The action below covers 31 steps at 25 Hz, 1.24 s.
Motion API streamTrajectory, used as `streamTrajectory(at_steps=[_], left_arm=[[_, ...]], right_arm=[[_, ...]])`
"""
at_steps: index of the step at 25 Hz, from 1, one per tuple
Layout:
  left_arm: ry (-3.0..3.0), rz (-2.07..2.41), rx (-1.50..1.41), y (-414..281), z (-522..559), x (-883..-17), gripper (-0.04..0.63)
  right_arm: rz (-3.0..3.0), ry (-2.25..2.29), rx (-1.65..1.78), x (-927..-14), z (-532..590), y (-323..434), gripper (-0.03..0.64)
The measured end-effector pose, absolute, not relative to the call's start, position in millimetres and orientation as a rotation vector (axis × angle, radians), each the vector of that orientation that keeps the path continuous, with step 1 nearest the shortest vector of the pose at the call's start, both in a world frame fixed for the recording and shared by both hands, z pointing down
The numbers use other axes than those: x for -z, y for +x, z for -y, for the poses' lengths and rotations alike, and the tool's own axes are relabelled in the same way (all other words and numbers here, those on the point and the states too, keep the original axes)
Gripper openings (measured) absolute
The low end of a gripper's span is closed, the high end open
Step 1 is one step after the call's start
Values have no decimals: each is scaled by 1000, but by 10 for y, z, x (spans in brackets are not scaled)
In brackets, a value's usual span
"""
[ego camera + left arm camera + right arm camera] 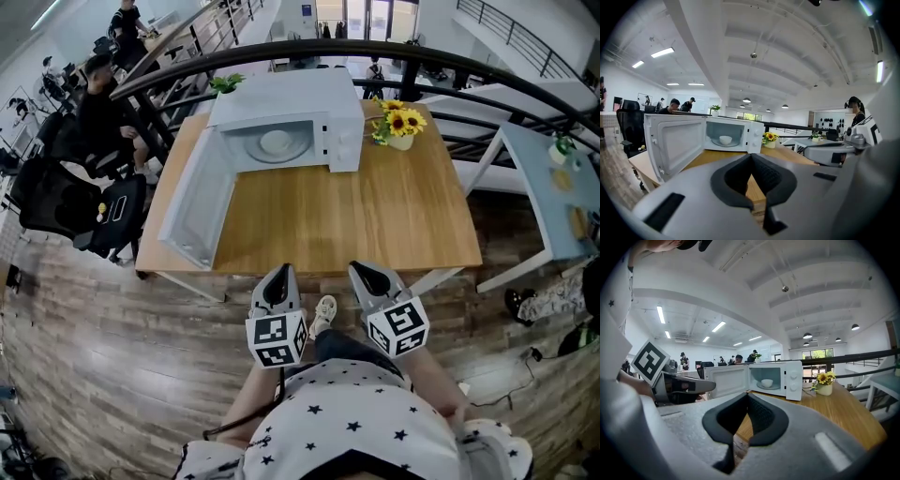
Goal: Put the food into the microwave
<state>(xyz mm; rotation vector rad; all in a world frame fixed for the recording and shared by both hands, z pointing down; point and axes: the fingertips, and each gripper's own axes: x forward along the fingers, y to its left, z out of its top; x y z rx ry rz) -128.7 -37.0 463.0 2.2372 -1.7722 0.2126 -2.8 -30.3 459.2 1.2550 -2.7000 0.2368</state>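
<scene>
Food, a white bowl (275, 142), sits inside the microwave (309, 94), whose door (197, 202) is open. It is well ahead of the left hand-held gripper (280, 274) and right hand-held gripper (368, 273). Both are closed and empty, short of the desk (375, 216), so placing seems done.

1. Microwave (291, 94): a white box standing upright at the far edge of the wooden surface (375, 216). Two knobs (792, 376) sit on its right-hand panel.
2. Door (197, 202): swung wide open to the left, with its inner face showing.
3. Food: a small white bowl (275, 142), upright near the middle of the round turntable (759, 386) inside the open cavity.
</scene>
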Motion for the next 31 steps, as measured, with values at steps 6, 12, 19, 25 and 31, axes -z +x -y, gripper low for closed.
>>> streamTrajectory(at_steps=[6,12,19,25,31], left_arm=[[2252,1758,-211,-1269,416,-4627,5],[2256,1750,-194,-1285,441,-4610,5],[2265,1737,-198,-1286,504,-4633,5],[2273,1735,-192,-1300,528,-4622,5],[2273,1714,-169,-1323,517,-4595,5]], right_arm=[[2693,1242,-236,-4633,314,-68,5],[2684,1243,-218,-4615,332,-85,5],[2672,1258,-215,-4627,400,-80,5],[2672,1263,-227,-4646,427,-80,5],[2675,1255,-225,-4632,418,-129,5]])
